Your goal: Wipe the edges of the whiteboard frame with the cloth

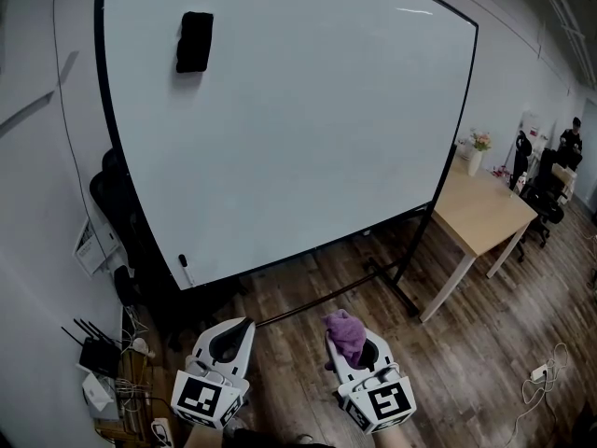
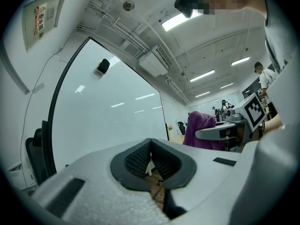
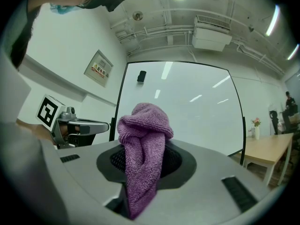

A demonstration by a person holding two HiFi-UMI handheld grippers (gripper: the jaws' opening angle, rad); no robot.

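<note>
1. The right gripper (image 1: pixel 358 351) sits low in the head view, at about 6 o'clock. Its jaws are clamped on a purple cloth (image 1: pixel 345 334).
2. In the right gripper view the cloth (image 3: pixel 143 144) is pinched between the dark pads. A bunched end rises above the jaws and a tail hangs down toward 6 o'clock.
3. The left gripper (image 1: pixel 242 328) is at about 7 o'clock in the head view, just beside the right one. In the left gripper view its jaws (image 2: pixel 151 150) are closed, pad tips meeting with nothing between them.
4. The whiteboard (image 1: pixel 298 110) fills the head view from 9 o'clock through 12 to 2 o'clock. It stands on a wheeled stand, well apart from both grippers.
5. Its black frame (image 1: pixel 109 138) runs down the left edge at 10 o'clock, along the bottom and up the right side at 3 o'clock. The cloth touches none of it.
6. A black eraser (image 1: pixel 194 42) sticks to the board face at 11 o'clock.
7. A marker (image 1: pixel 184 262) lies at the board's lower left corner, at 8 o'clock.
8. A wooden table (image 1: pixel 480 215) stands at 3 o'clock, just right of the board, with a vase of flowers (image 1: pixel 478 152) on its far end.
9. A black router (image 1: pixel 96 351) with upright antennas sits by the wall at 8 o'clock.
10. The floor (image 1: pixel 466 362) is dark wood plank.
</note>
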